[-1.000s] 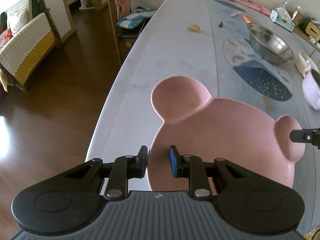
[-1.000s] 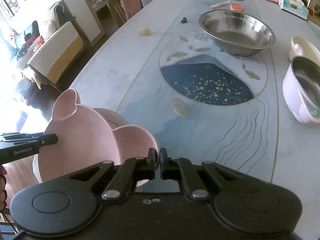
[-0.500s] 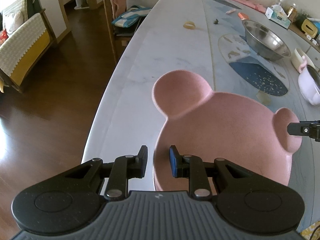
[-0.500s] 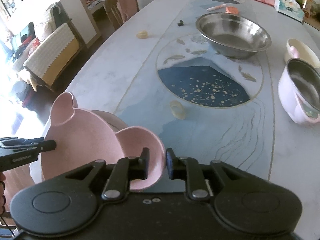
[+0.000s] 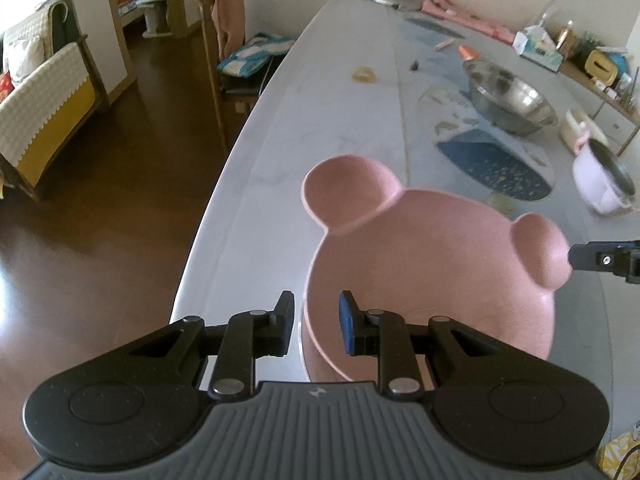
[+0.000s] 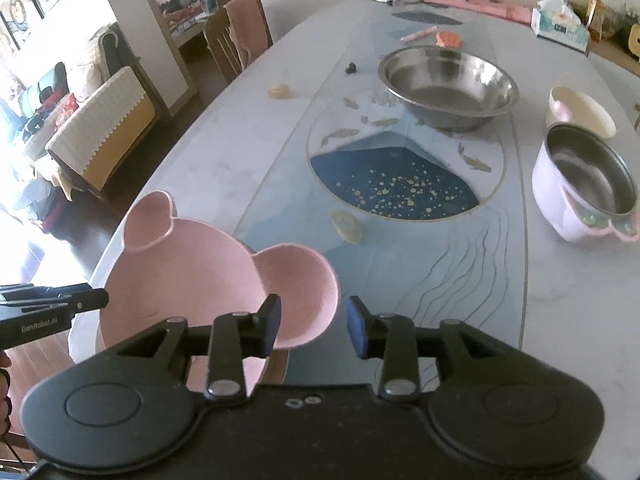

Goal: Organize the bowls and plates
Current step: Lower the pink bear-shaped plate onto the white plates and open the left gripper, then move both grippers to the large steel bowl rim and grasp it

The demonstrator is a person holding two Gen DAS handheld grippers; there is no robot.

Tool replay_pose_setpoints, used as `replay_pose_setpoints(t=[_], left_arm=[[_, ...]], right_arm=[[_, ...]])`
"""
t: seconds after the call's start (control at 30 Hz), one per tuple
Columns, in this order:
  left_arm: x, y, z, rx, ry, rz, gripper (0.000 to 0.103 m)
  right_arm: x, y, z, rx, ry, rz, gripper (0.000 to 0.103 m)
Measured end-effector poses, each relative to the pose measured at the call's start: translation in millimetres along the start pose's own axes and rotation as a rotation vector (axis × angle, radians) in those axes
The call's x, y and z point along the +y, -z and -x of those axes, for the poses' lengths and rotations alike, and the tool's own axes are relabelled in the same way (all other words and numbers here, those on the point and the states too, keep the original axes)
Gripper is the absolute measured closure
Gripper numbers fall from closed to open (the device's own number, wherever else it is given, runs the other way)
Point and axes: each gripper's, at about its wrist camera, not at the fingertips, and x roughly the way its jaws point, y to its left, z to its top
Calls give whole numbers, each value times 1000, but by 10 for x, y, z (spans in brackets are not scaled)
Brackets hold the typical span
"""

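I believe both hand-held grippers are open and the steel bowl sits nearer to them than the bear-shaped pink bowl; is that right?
Not quite: the bear-shaped pink bowl is nearer, just ahead of the open right hand-held gripper and left hand-held gripper. The right wrist view shows the steel bowl farther up the table.

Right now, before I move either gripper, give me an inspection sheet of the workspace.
Surface: long pale marble-look table with a blue fish inlay.
Job's things: pink bear-shaped plastic plate near the table end; large steel bowl; lilac steel-lined pot; cream bowl.
Clutter: tissue box, pink cloth, small scraps.
Grippers: left gripper and right gripper, jaws apart, holding nothing.
Cables: nothing seen.
Surroundings: wooden chair, sofa.
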Motion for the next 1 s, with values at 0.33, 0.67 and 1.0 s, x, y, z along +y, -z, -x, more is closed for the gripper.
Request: replay_pose_setpoints(t=[0.33,0.67,1.0], left_arm=[[-269,-22,472,-120,79,-23,66],[-585,-169,786,-221,131,-57,36],[-1051,-493,852,-312,130,-86,26]], right_arm=[[135,129,449,-102,-11,40,49],[139,129,784,-180,-25,62,29],[-134,-131,993,-271,13,58,4]])
